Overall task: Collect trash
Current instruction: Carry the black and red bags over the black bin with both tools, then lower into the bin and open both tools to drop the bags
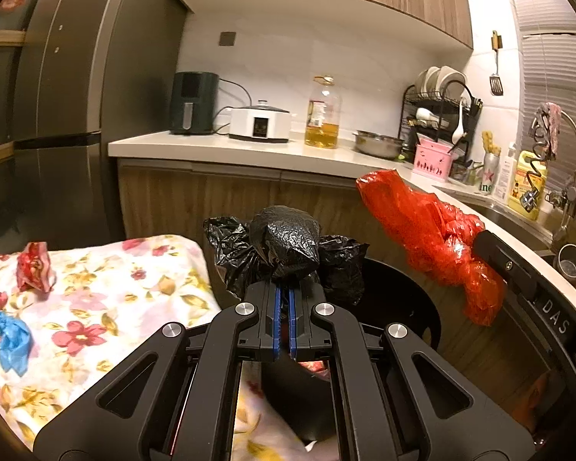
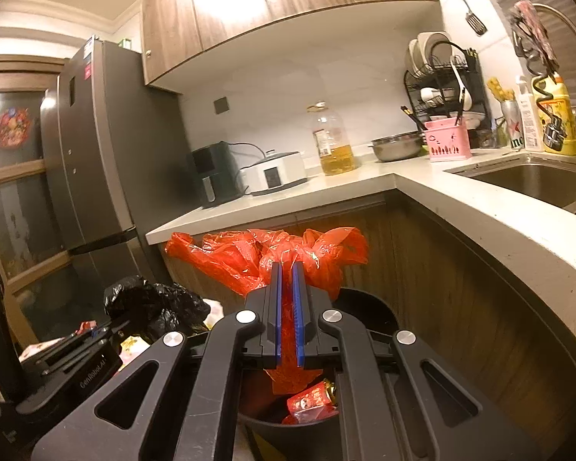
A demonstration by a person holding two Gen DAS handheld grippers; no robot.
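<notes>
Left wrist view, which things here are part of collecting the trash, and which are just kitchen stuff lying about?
Part of the job:
black bag in the left tool
red bag in the right tool
black bin
red wrapper and blue scrap on the floral cloth

Just lying about:
oil bottle
air fryer
dish rack
steel bowl
</notes>
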